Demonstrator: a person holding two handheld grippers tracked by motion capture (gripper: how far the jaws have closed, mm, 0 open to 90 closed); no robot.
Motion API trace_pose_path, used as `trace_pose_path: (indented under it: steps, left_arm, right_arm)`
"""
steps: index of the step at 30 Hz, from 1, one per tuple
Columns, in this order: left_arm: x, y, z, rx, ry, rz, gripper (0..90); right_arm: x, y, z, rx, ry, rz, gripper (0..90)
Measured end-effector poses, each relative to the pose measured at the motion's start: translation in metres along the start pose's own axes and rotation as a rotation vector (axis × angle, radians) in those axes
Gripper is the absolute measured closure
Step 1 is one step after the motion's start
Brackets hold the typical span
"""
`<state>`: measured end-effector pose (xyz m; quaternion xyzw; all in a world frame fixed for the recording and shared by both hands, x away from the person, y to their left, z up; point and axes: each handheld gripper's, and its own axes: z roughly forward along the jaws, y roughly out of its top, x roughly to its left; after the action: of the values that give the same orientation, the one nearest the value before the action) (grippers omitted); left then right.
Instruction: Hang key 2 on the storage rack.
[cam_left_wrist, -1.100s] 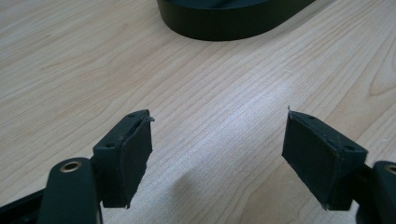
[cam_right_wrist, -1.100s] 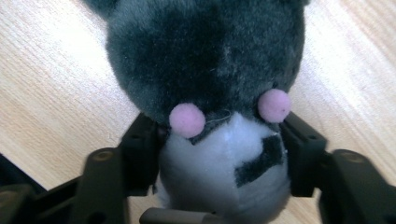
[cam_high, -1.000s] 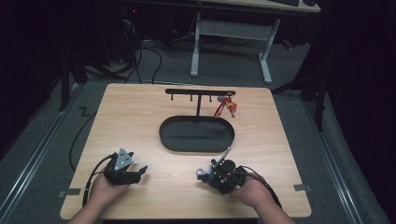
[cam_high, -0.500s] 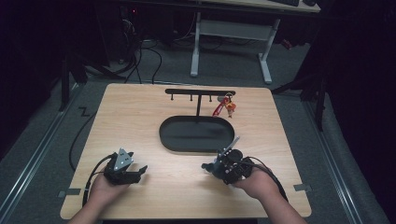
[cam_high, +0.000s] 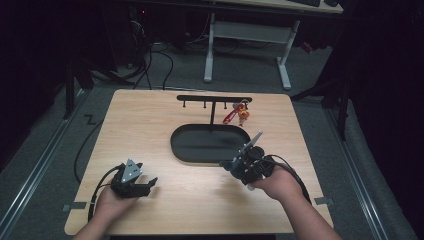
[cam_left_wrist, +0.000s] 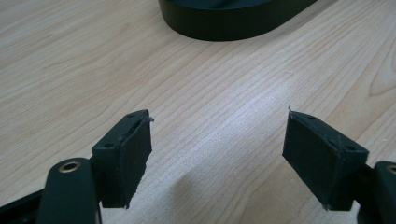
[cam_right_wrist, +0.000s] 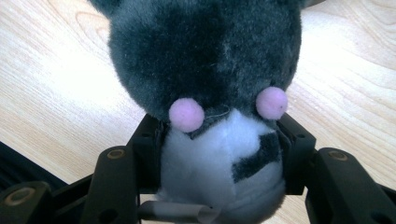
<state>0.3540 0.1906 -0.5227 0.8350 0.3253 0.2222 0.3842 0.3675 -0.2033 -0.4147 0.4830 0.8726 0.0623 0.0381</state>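
High view set above the near edge, facing forward and down over the whole table, left gripper view low and close above the wood, facing the black tray shared with the high view, right gripper view pressed very near a grey plush toy

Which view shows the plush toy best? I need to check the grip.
The right gripper view: the plush toy sits close up, squeezed between the right tongs. The high view shows little of it beyond the tongs; the left gripper view faces bare table.
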Motion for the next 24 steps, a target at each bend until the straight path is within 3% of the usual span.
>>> trace_pose_path:
  steps: [17, 24]
  left_arm:
    - [0.000, 0.000, 0.000, 0.002, -0.003, 0.000, 23.9]
    - [0.000, 0.000, -0.001, 0.003, -0.005, -0.001, 23.9]
  right_arm:
    - [-0.011, 0.025, -0.030, -0.015, -0.007, 0.031, 47.2]
    - [-0.015, 0.037, -0.043, -0.023, 0.004, 0.070, 47.1]
